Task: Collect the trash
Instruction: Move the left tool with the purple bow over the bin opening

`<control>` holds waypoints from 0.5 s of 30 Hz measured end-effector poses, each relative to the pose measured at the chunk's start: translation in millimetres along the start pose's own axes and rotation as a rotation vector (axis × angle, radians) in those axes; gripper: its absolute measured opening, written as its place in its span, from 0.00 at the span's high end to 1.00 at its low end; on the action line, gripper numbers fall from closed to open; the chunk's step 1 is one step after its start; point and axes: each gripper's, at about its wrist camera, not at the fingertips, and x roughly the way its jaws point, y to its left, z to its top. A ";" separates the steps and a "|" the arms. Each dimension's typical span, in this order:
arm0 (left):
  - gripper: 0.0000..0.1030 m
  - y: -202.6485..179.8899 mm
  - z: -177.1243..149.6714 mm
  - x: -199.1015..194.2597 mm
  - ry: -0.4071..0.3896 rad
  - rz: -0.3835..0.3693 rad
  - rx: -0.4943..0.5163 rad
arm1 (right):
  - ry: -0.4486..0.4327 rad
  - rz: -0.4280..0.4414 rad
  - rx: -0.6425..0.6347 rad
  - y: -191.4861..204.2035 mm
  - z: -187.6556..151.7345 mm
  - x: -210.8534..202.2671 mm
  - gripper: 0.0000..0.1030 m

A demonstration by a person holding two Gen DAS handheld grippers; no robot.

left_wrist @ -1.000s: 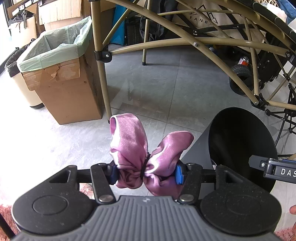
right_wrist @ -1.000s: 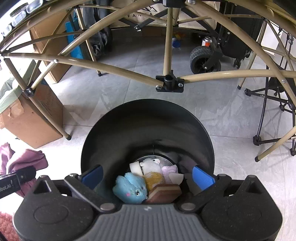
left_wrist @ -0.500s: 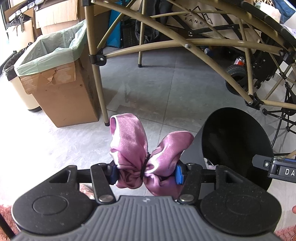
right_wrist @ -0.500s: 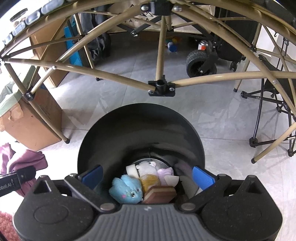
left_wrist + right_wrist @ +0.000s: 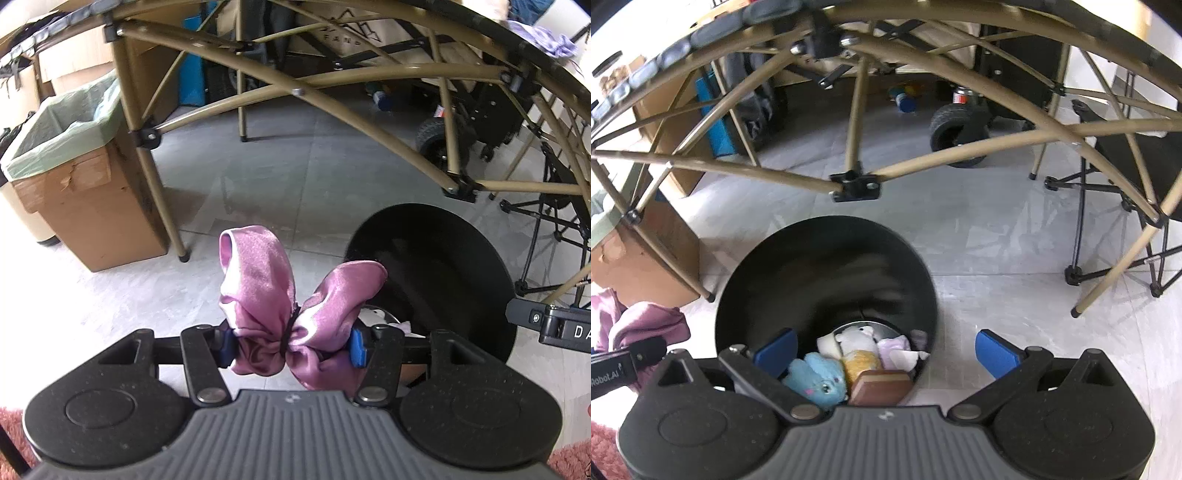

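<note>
A pink satin bow (image 5: pixel 288 295) sits pinched between the blue pads of my left gripper (image 5: pixel 291 345), which is shut on it. It hangs just left of the black round bin (image 5: pixel 443 258). The bow (image 5: pixel 646 325) also shows at the left edge of the right wrist view. My right gripper (image 5: pixel 886 352) stands open over the near rim of the bin (image 5: pixel 827 266), with nothing between its fingers. Inside the bin lie a blue plush toy (image 5: pixel 816 380), a brown block (image 5: pixel 882 386) and other small soft items.
A cardboard box with a green liner (image 5: pixel 74 206) stands at the left, behind a tan folding-frame leg (image 5: pixel 159 199). The frame's bars arch overhead. A black folding chair (image 5: pixel 1126 206) and a wheeled cart (image 5: pixel 956 129) stand behind and to the right. Pink rug (image 5: pixel 11 424) lies at the near corners.
Both grippers have drifted to the right, so the bin and the box have slid left in both views. The bow stays gripped and the right jaws stay apart.
</note>
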 end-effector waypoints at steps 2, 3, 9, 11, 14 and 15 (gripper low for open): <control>0.46 -6.9 -0.6 -0.2 -0.002 -0.005 0.013 | -0.005 -0.002 0.012 -7.3 -0.7 -2.5 0.00; 0.46 -10.6 -1.0 -0.2 -0.002 -0.007 0.019 | -0.007 -0.004 0.019 -10.8 -1.4 -3.7 0.00; 0.46 -33.4 -1.5 0.3 -0.002 -0.024 0.059 | -0.021 -0.011 0.054 -29.7 -5.3 -11.4 0.00; 0.46 -41.5 -1.6 0.6 -0.002 -0.029 0.071 | -0.025 -0.015 0.067 -36.6 -6.5 -12.9 0.00; 0.46 -54.3 -2.2 1.2 0.000 -0.040 0.093 | -0.029 -0.022 0.085 -46.3 -7.7 -13.8 0.00; 0.46 -58.6 -2.5 1.6 0.001 -0.044 0.099 | -0.030 -0.025 0.090 -49.1 -8.5 -14.4 0.00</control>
